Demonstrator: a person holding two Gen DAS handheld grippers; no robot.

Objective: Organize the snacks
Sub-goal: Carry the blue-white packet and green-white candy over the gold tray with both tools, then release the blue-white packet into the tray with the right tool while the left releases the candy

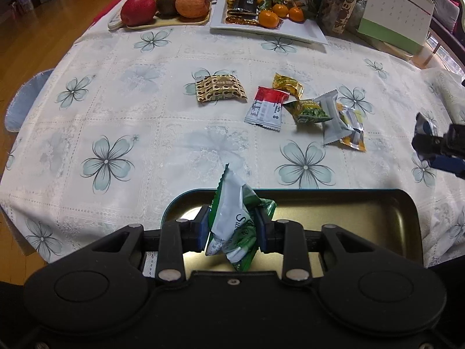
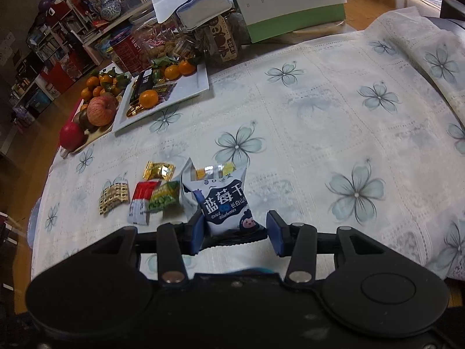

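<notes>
My left gripper (image 1: 234, 226) is shut on a crumpled green and white snack packet (image 1: 232, 203), held above the left end of a dark tin tray (image 1: 377, 193) with a gold inside. Loose snacks lie mid-table: a brown patterned packet (image 1: 221, 87), a red and white one (image 1: 267, 107), a gold one (image 1: 287, 84), a green one (image 1: 309, 112) and a grey one (image 1: 334, 119). My right gripper (image 2: 237, 229) is shut on a navy and white dried blueberry packet (image 2: 225, 203), lifted off the cloth. It shows at the right edge of the left wrist view as the right gripper (image 1: 433, 145).
At the far side stand a board of apples and mandarins (image 1: 165, 5), a white plate (image 1: 305, 33) with mandarins and sweets, jars, a tissue box (image 2: 200, 3) and a desk calendar (image 1: 395, 14). A blue chair seat (image 1: 26, 101) sits off the left table edge.
</notes>
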